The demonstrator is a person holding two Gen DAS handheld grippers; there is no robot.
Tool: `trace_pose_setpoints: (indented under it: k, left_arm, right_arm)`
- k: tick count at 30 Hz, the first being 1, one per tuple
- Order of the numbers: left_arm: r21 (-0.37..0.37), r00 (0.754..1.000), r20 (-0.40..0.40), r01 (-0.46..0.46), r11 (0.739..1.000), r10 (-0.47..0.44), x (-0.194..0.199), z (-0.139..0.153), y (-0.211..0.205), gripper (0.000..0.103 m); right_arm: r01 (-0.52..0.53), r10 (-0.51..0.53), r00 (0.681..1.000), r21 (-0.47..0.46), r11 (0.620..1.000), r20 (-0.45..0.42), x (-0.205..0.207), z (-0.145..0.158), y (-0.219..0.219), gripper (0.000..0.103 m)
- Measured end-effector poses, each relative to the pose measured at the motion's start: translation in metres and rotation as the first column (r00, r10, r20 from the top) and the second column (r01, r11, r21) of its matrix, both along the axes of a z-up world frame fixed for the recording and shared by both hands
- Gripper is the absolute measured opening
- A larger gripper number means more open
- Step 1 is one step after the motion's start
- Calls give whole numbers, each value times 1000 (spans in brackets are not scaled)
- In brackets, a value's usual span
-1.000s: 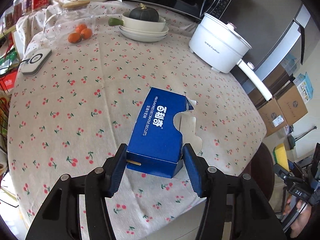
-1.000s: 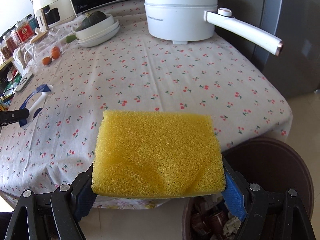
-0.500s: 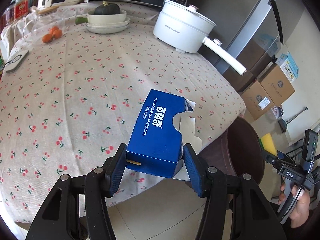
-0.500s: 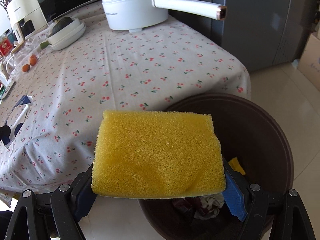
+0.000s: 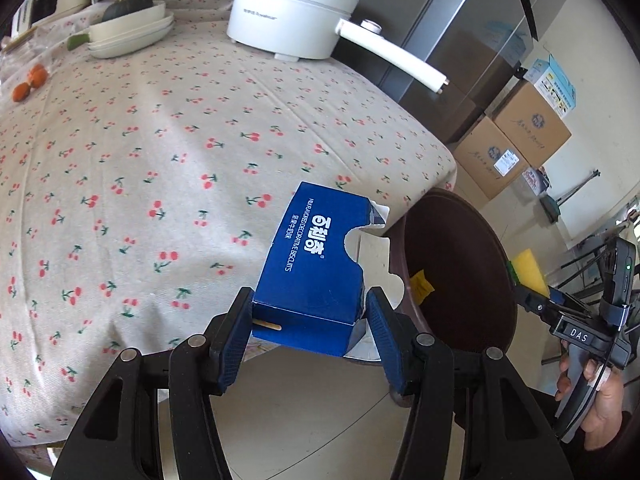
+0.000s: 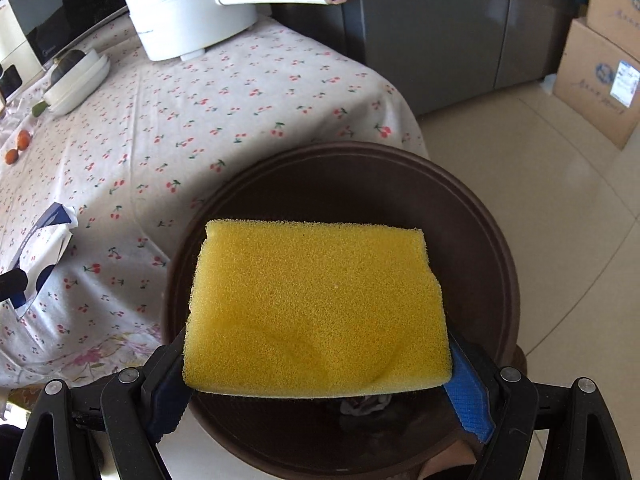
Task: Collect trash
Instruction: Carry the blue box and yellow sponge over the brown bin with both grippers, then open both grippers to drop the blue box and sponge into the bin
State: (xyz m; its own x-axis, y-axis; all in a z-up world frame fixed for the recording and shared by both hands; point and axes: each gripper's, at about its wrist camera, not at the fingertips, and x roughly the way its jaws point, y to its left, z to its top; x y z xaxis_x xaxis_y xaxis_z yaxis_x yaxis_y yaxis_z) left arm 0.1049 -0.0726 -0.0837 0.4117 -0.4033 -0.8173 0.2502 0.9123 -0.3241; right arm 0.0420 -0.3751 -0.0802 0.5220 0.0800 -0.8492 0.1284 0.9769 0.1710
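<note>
Now | left tongs (image 5: 308, 320) grip biscuit box (image 5: 316, 264) | right tongs (image 6: 316, 392) grip sponge (image 6: 316, 308)

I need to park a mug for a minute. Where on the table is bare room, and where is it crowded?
The tablecloth is bare across its wide middle, bordered by the white pot, the stacked dishes and the near edge by the brown bin. The far side is crowded: pot, dishes, oranges and microwave.

Upper frame: white electric pot (image 5: 294, 12) with long handle on the cherry-print worktop (image 5: 160, 152); stacked white dishes (image 5: 128, 34) holding a dark squash at upper left; cardboard boxes (image 5: 516, 136) at right.
</note>
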Motion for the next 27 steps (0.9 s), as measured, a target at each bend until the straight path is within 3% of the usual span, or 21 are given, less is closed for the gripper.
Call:
trace_pose_setpoints:
  k: [10,17,20,22,27]
  left_arm:
    - [-12,987,0,161,987,-161,5,-15,-82,60]
    - [-20,969,4,248,968,-248,7,-27,-126,62]
    - [3,966,-30,256,967,-256,12,-35,-135,74]
    - [46,968,-32,249,967,-247,14,-38,-139,94]
    - [102,971,-10,237,966,-237,15,-36,-139,98]
  right_arm:
    - [87,-85,995,26,996,-45,-9,-16,-44,89]
    - [106,-104,993,39,994,-52,-6,-18,-51,89]
    - [111,-109,993,40,993,-52,-5,-18,-55,89]
    - [115,-113,992,41,993,-52,-3,-18,-56,89]
    - [114,-112,992,44,992,-51,2,-18,-56,89]
